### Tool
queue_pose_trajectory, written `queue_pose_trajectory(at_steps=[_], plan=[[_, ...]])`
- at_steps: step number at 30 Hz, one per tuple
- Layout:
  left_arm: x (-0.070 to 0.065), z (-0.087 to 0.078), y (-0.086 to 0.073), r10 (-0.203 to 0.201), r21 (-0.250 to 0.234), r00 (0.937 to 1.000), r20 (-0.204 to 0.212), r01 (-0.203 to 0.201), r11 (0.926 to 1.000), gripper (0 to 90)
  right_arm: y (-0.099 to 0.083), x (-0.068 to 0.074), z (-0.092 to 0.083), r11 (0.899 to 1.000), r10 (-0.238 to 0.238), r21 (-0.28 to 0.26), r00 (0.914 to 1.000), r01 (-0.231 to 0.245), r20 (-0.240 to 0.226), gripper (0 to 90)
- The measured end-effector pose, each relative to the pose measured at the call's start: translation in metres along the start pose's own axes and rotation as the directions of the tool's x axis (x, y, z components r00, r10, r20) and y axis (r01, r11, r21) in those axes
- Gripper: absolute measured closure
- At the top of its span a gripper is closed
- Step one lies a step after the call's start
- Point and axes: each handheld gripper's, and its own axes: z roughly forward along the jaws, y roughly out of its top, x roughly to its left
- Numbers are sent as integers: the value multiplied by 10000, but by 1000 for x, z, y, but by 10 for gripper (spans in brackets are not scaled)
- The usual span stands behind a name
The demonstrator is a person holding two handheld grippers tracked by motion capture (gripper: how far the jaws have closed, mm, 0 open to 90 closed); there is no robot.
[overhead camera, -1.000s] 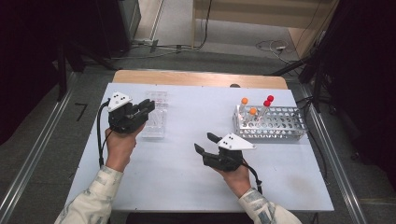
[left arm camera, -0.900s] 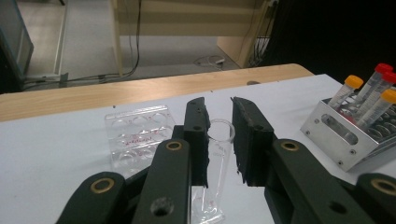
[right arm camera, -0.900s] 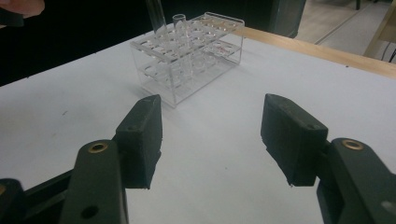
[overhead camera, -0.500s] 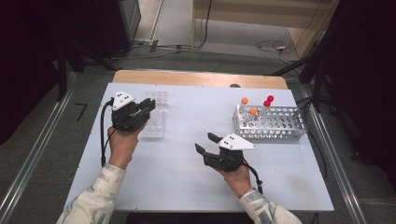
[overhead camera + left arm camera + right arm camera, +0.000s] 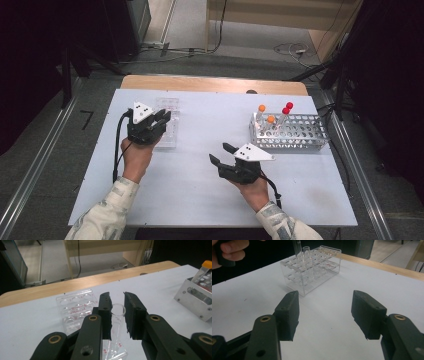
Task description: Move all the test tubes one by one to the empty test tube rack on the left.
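The left tool (image 5: 161,119) is clenched on a clear glass test tube (image 5: 116,322). In the left gripper view the tube stands between the two black jaws, its open mouth pointing up and away, and red graduation marks run along its lower part; I read something like "86" there, but the rest is too blurred. The tool hangs over the clear plastic tube rack (image 5: 167,122) at the left side of the white table (image 5: 200,200), so I judge that the tube is on its way into one of the rack holes; holding it by the upper part leaves the bottom free to enter. In the right gripper view this rack shows two clear tubes above it, and a small red print on its side cannot be read.

The right tool (image 5: 223,153) rests near the middle of the table with its jaws released and nothing between them. It seems to wait for its turn.

At the far right stands a metal tube rack (image 5: 292,132) with capped tubes: two with orange caps (image 5: 261,108) and two with red caps (image 5: 287,108). They probably stay there, well apart from the work at the left, until they are needed.
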Motion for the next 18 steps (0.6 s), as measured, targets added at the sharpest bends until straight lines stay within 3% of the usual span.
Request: queue_pose_trajectory(at_steps=[18], plan=[[-2,12,-22,86,408,9999,-71,-83,9991,760,-2,1,1,10000,-22,87,10000,23,-14,381]])
